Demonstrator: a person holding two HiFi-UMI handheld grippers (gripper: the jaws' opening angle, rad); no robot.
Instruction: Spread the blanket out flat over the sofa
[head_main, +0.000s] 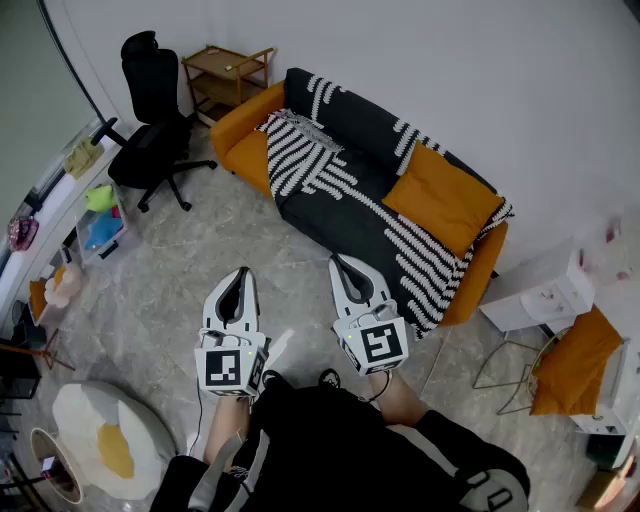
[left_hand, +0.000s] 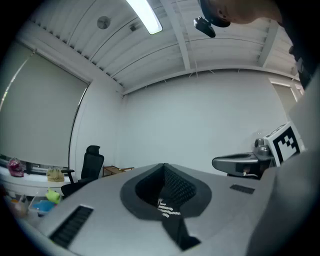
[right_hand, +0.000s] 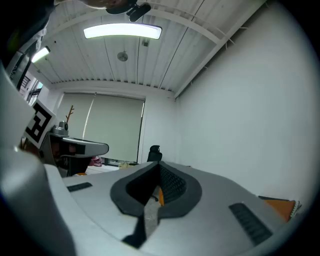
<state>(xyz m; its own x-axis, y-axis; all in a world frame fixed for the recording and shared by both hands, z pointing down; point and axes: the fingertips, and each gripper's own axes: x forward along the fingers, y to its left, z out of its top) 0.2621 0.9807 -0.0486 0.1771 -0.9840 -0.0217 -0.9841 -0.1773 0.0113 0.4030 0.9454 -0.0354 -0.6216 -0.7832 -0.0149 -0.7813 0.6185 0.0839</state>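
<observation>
1. Both grippers stand short of the sofa (head_main: 243, 122). The blanket (head_main: 352, 205) lies ahead along its length, bunched at the left end, with the right gripper (head_main: 338, 261) nearer than the left gripper (head_main: 240, 271).
2. Left gripper view: jaws pressed together, empty; stripes beyond are probably the blanket.
3. Right gripper view: jaws together, empty.

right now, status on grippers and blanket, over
Left gripper and right gripper shut, empty, short of the sofa. Blanket draped over it, orange cushion on top. Nothing between grippers and sofa.

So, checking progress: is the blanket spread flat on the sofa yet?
Mostly: the blanket covers the sofa, but one end lies rumpled.
</observation>
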